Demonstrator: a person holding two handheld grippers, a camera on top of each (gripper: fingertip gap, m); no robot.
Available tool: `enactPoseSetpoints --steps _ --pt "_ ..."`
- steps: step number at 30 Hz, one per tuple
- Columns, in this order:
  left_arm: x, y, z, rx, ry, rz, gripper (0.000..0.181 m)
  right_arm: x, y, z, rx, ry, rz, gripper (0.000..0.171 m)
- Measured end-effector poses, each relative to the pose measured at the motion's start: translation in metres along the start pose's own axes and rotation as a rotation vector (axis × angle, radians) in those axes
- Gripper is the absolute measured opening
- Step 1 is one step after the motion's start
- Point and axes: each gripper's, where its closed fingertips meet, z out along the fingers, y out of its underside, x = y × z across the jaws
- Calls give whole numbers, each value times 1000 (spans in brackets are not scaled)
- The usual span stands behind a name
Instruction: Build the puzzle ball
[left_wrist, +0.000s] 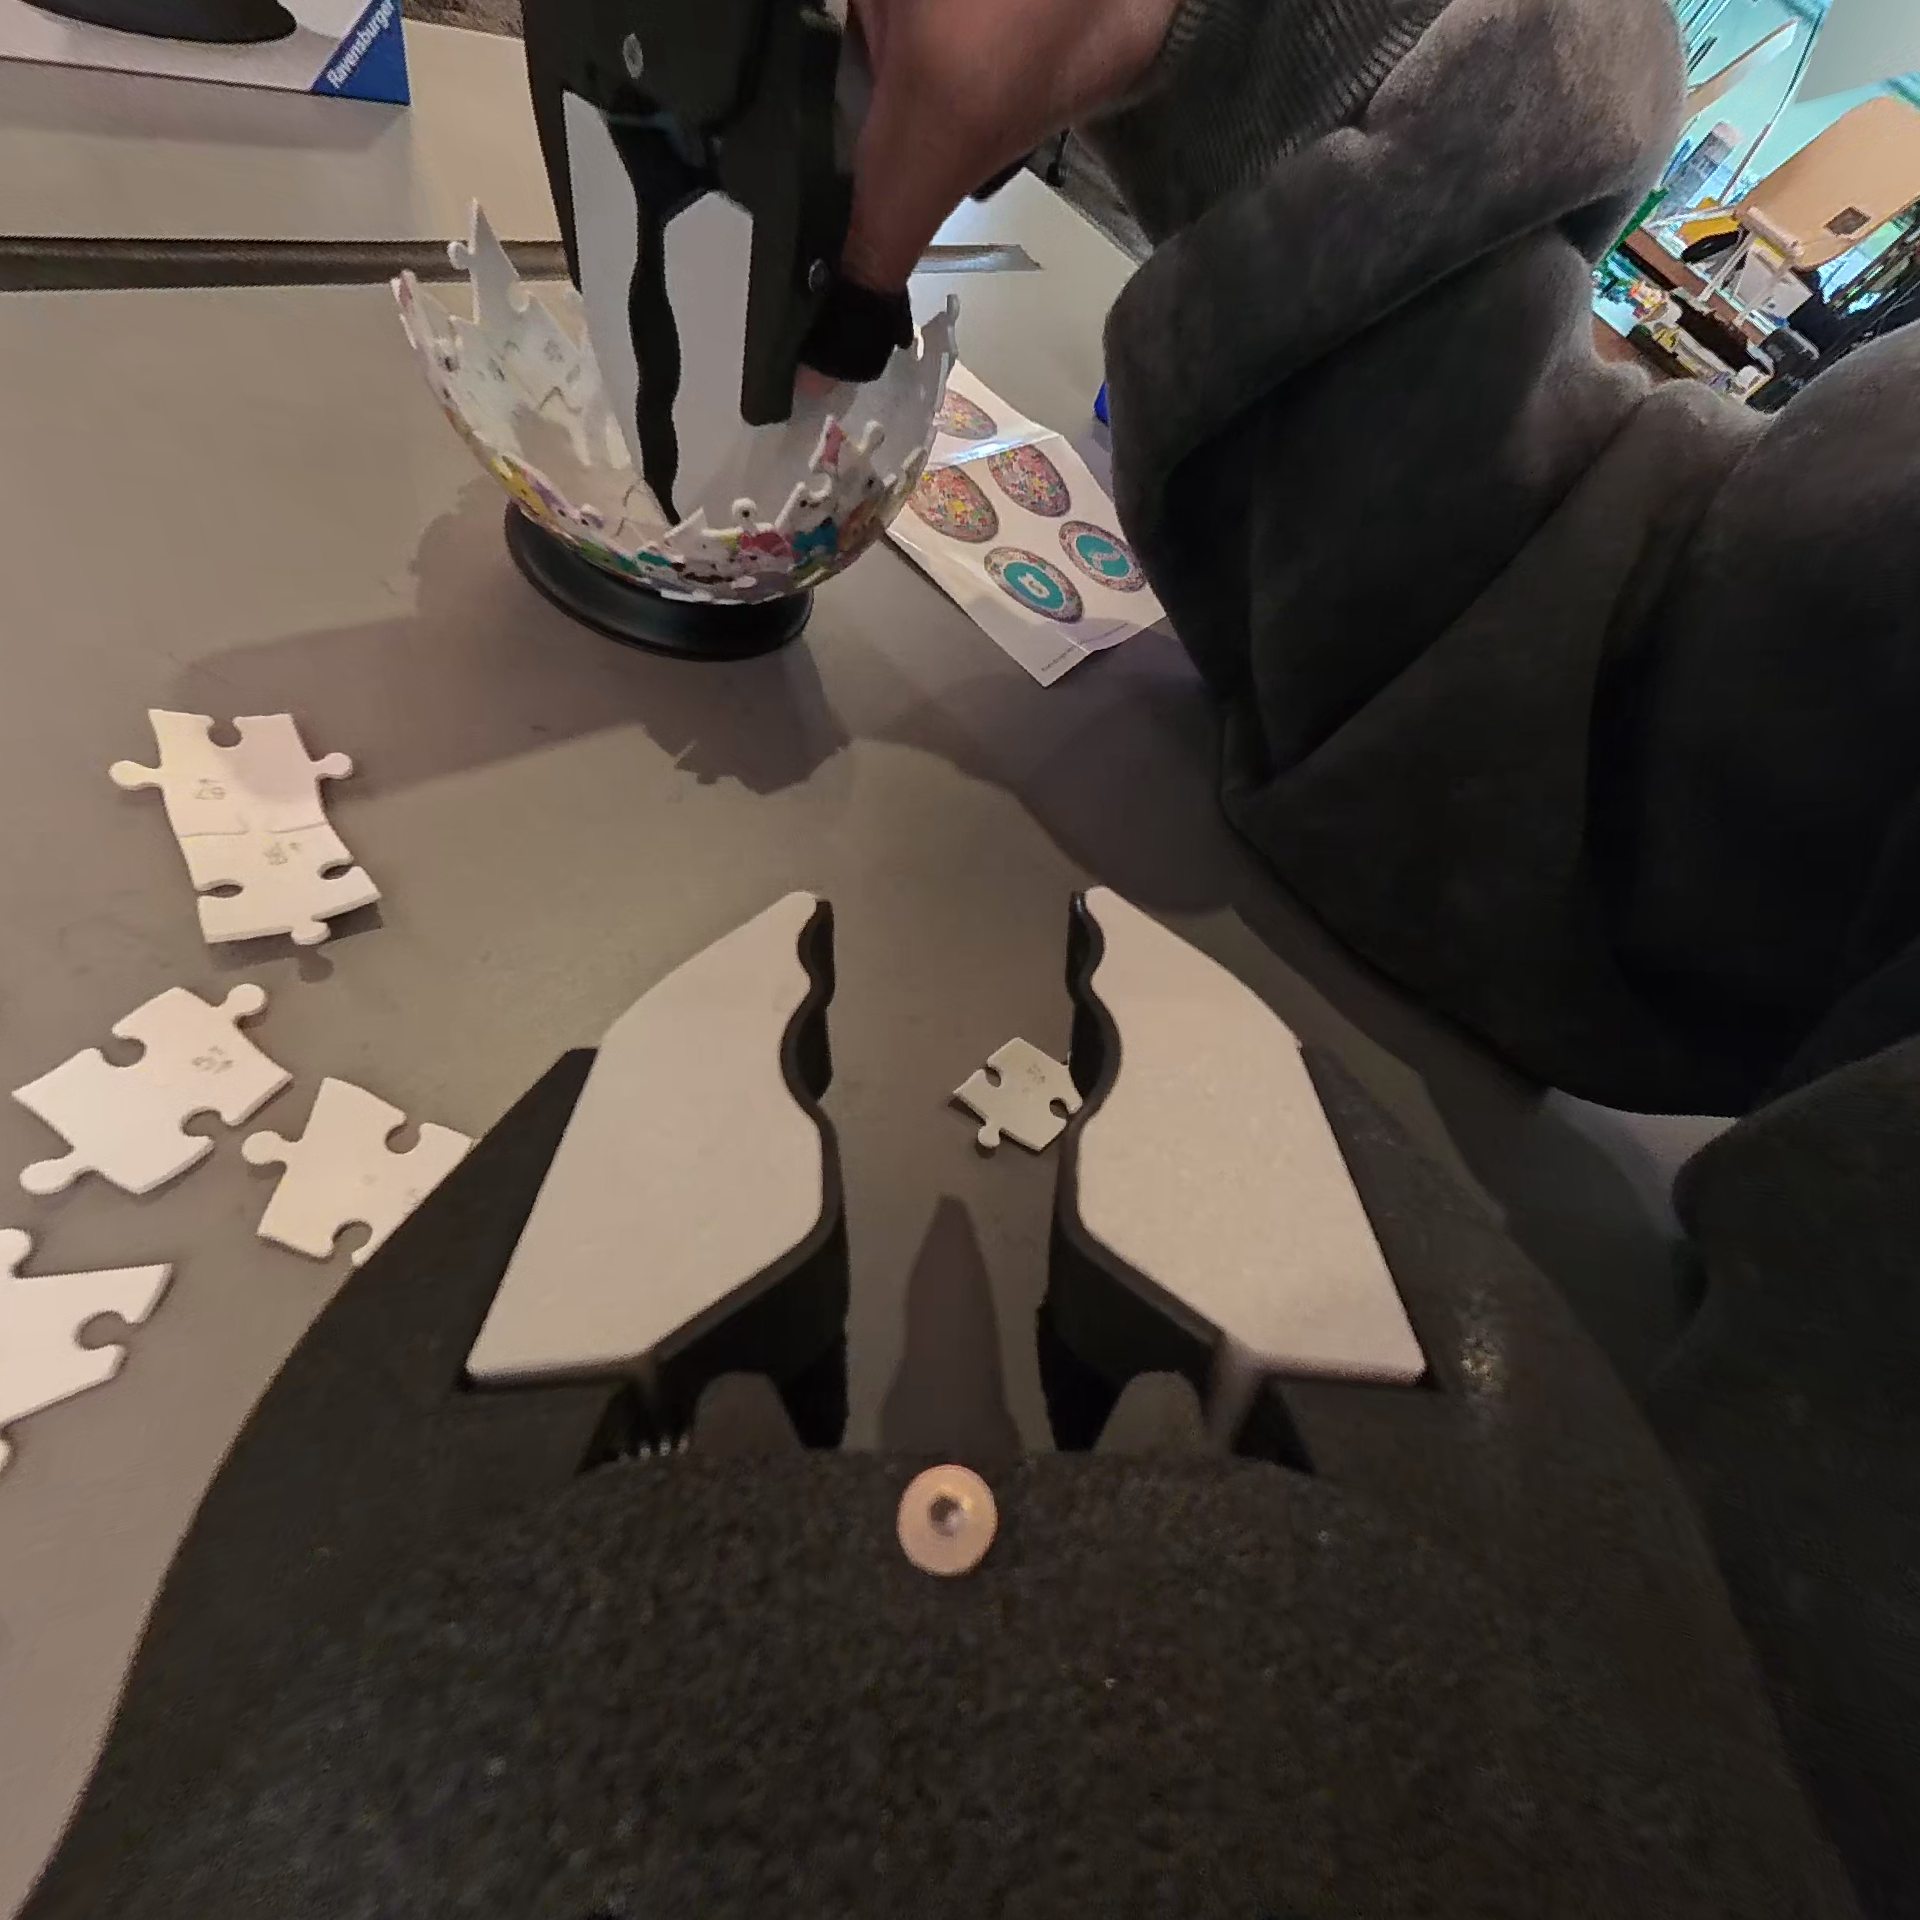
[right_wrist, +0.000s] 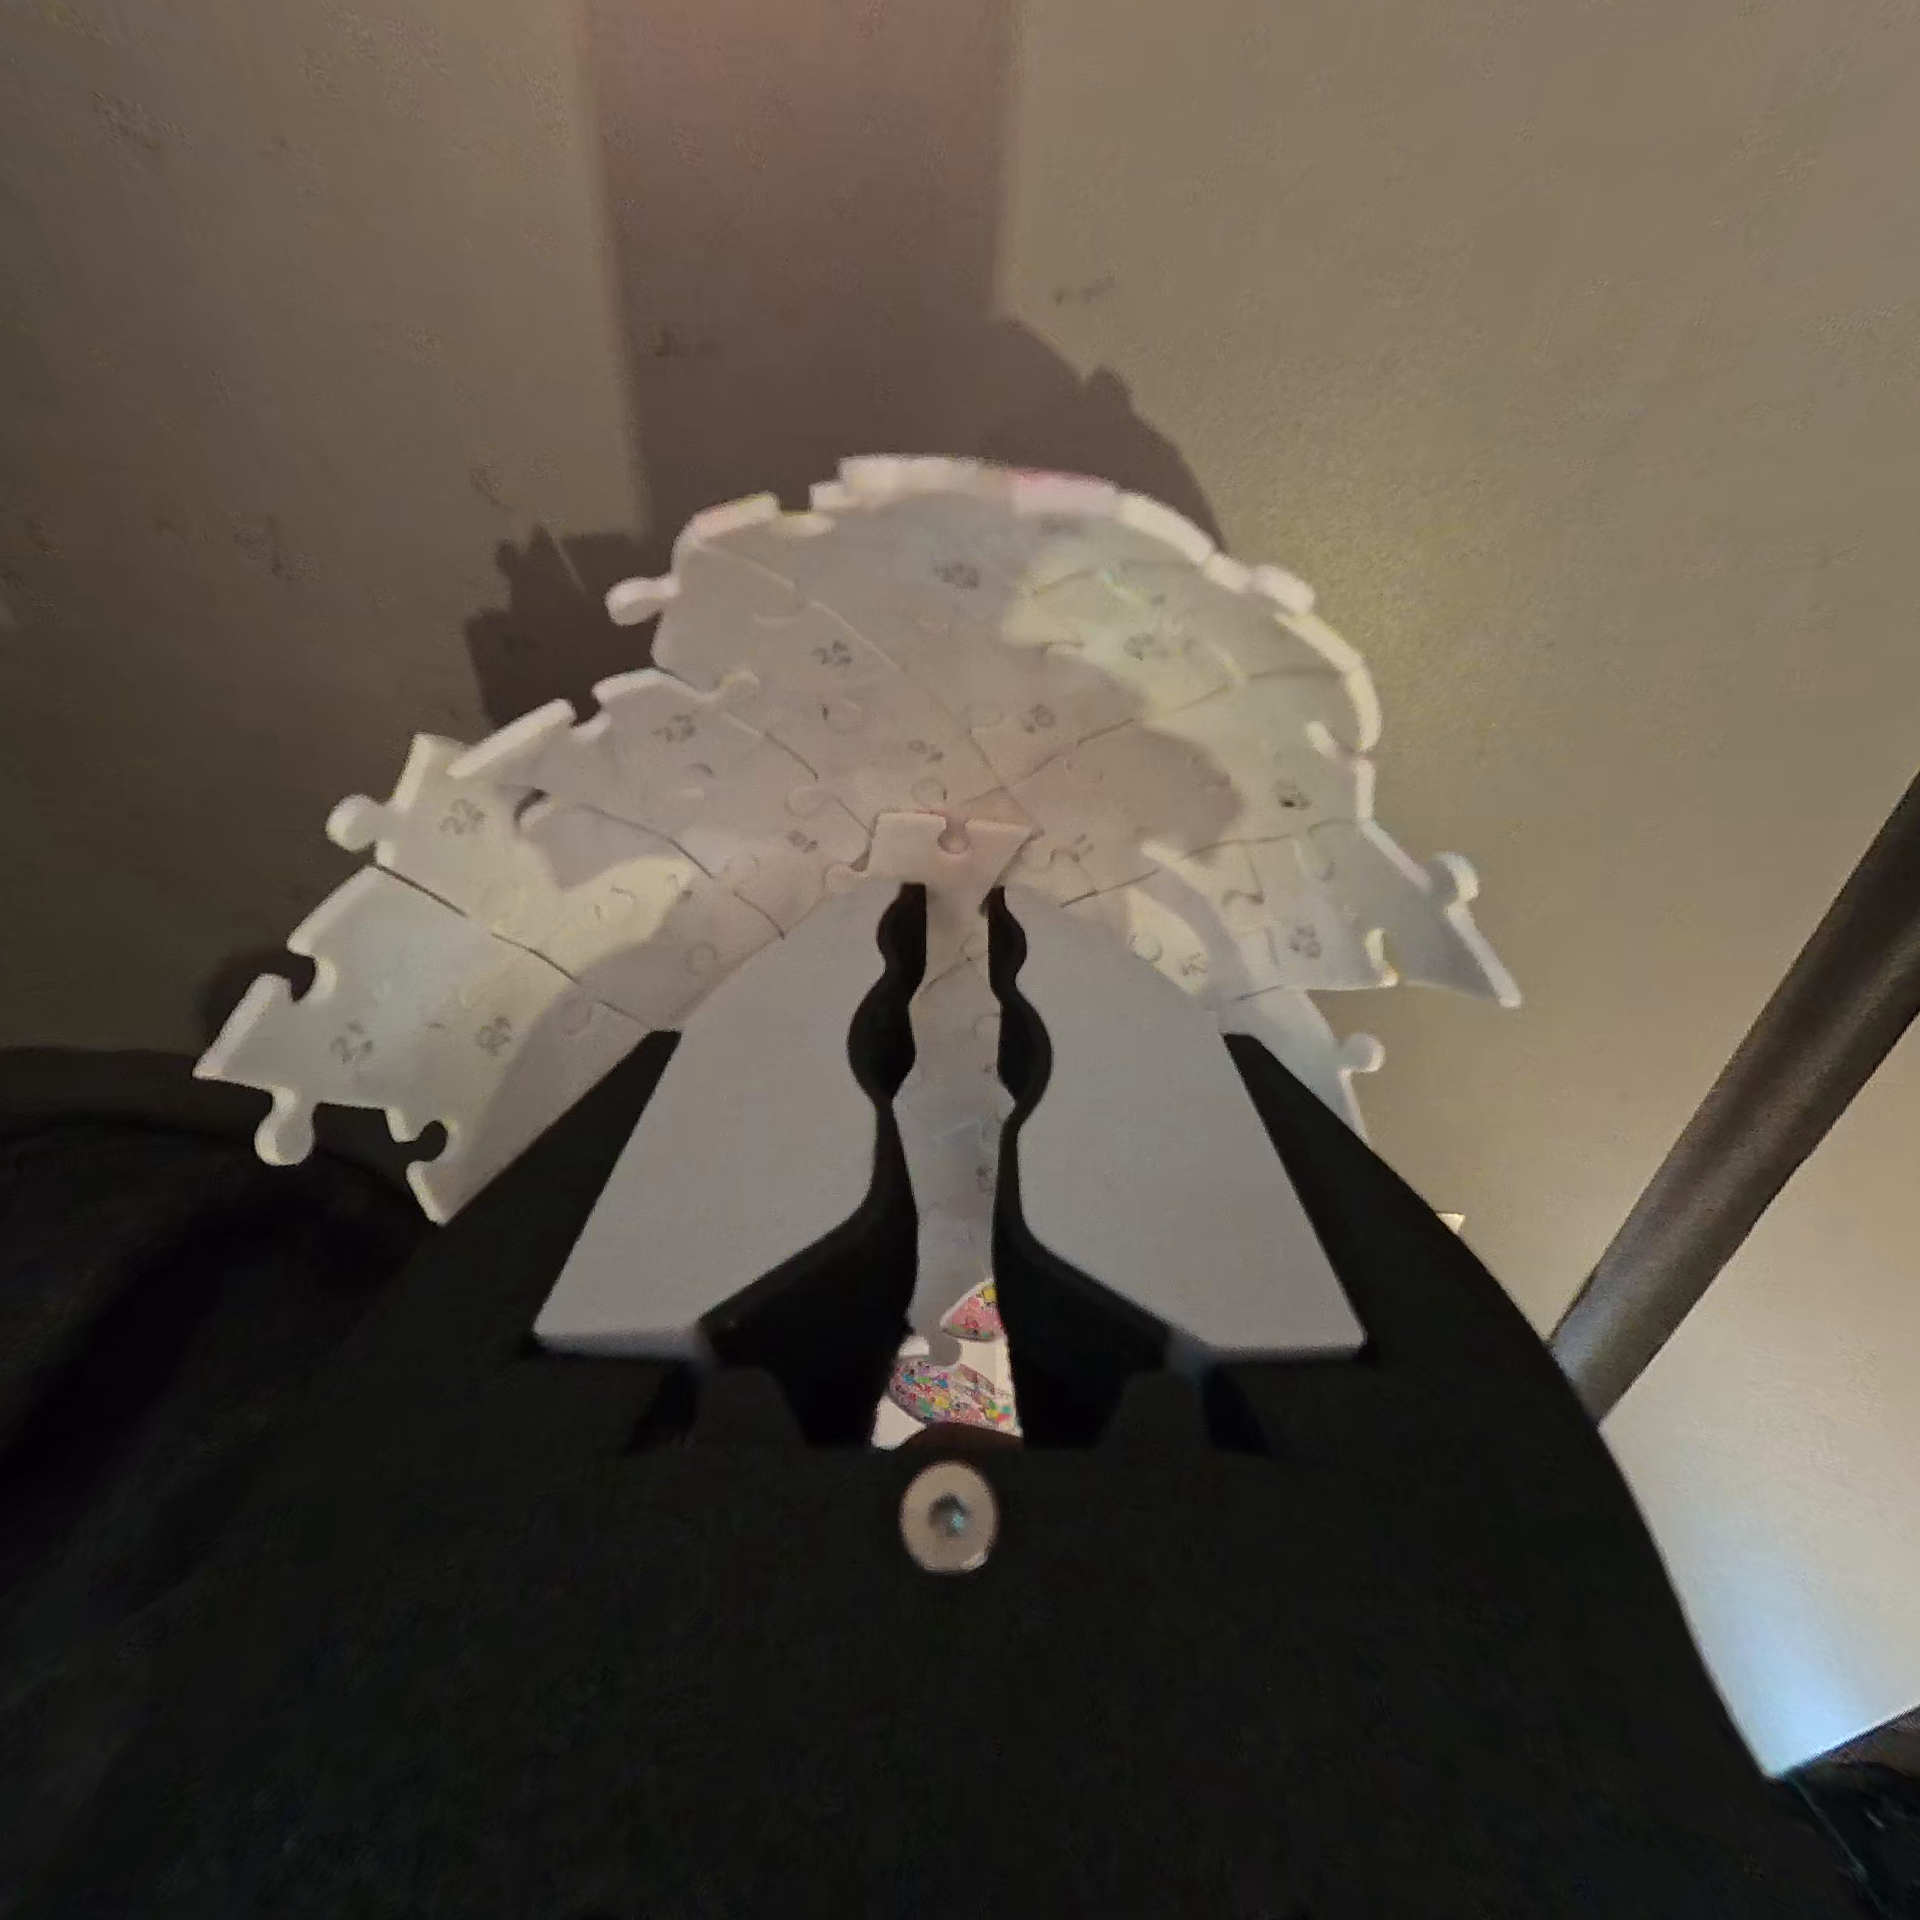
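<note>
Left wrist view showed our left gripper (left_wrist: 951, 925) spread above a loose piece (left_wrist: 1018, 1091); our right gripper (right_wrist: 956, 904) pinched the half-built ball (right_wrist: 831, 707), risking popped joints.

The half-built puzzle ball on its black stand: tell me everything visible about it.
The half-built puzzle ball is an open bowl of interlocked curved pieces, plastic-looking, colourful outside and white with small printed marks inside. Its rim is jagged with tabs and gaps. It sits upright on a round black stand on the grey table. The right gripper reaches inside, its jaws shut on the near wall.
</note>
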Motion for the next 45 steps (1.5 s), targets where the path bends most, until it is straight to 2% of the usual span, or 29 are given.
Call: enactPoseSetpoints --steps 3,11,31,45 --pt "0 0 0 -2 1 1 42 -1 0 -2 22 1 9 24" --pt "1 2 2 -9 12 -2 42 -8 -4 -2 27 -23 -3 31" --pt "1 3 2 -18 -1 13 42 6 -7 -1 74 161 -49 30" --pt "1 4 3 -21 2 11 42 7 -5 -2 88 184 -51 29"
